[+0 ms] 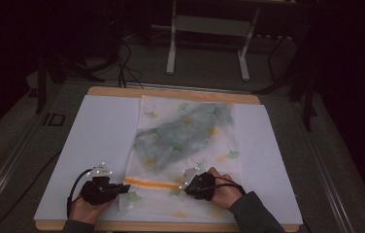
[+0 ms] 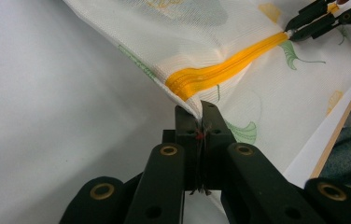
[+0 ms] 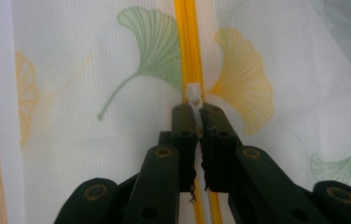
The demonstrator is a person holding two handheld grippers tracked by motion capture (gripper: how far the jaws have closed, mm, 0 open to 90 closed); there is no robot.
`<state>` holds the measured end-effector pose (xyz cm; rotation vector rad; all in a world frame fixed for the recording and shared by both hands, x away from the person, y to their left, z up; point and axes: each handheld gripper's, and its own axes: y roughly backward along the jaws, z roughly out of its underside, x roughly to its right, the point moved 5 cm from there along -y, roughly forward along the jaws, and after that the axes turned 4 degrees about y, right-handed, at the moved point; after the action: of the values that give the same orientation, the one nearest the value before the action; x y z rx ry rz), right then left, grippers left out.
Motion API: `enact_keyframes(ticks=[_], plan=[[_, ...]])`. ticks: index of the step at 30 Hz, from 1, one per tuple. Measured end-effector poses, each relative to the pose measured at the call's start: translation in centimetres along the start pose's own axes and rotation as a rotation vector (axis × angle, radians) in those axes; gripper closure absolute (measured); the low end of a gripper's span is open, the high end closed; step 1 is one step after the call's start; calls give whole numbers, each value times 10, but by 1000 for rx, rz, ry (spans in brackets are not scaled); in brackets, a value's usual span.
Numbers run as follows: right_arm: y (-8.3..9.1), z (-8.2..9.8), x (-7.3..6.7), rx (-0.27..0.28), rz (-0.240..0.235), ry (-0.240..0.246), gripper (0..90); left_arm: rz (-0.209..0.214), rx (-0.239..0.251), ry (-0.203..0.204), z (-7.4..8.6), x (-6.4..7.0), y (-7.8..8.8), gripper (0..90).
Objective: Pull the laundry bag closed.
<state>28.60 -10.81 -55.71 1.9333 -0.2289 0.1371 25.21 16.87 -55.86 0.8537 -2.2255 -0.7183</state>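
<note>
Your left gripper (image 2: pixel 196 114) is clamped on the corner of the mesh laundry bag (image 1: pixel 185 141) at the end of its orange zipper (image 2: pixel 225 70), and your right gripper (image 3: pixel 196 112) is pinched on the white zipper pull (image 3: pixel 193 95) at the zipper's other end. The bag lies flat on the white sheet (image 1: pixel 98 141) covering the table (image 1: pixel 171 92), its zipper along the near edge.

Keep the left corner anchored and slightly taut so the mesh doesn't bunch. Draw the pull straight along the zipper line, low and level, without twisting.

Count: one bag, one zipper, one pull, one grey-green garment (image 1: pixel 185 131) inside, two grippers.
</note>
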Motion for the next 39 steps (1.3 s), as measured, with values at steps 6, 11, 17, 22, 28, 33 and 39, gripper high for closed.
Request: enact_keyframes(ticks=[6,11,17,22,28,33,39], plan=[[4,6,1,-10,7,-7,847,0,0,3,0,0,0,883],[7,11,2,-17,9,-8,848,-1,0,3,0,0,0,883],[9,15,3,-20,15,-14,847,-1,-1,0,0,0,0,884],[10,19,3,-20,15,-22,847,-1,-1,2,0,0,0,883],[11,23,3,-25,16,-25,848,-2,1,6,1,0,0,884],[14,27,5,-25,20,-35,848,-1,0,7,1,0,0,884],[16,28,5,-26,26,-37,848,-1,1,6,1,0,0,884]])
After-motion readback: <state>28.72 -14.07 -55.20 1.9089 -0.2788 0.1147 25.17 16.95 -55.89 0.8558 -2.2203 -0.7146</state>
